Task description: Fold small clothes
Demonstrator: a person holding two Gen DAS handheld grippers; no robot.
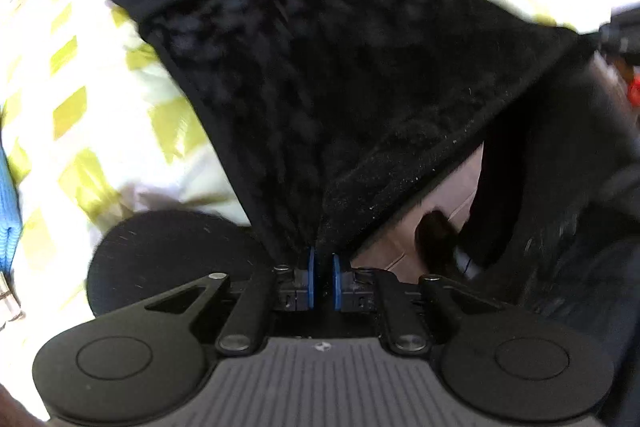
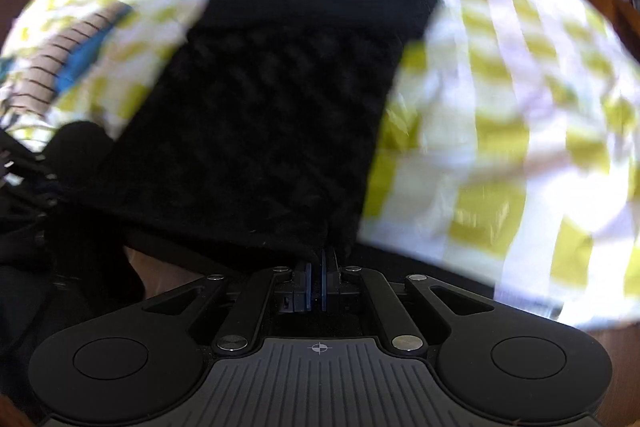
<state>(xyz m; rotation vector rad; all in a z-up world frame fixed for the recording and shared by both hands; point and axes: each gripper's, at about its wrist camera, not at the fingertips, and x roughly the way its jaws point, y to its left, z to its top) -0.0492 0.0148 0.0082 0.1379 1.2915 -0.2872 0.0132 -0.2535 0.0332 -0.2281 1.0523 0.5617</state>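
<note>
Pinching opposite corners, the left gripper (image 1: 323, 259) and right gripper (image 2: 316, 261) each have their blue pads nearly closed on a black fleecy garment (image 1: 340, 75), stretched between them over the yellow-and-white checked bedsheet (image 2: 500, 131); striped clothes (image 2: 60, 55) lie beyond.

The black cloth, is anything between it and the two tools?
Nothing visible. The left tool is pinching a corner of the black cloth, and the right tool pinches another corner. The cloth stretches forward from both over the checked sheet, with nothing lying on top of it.
</note>
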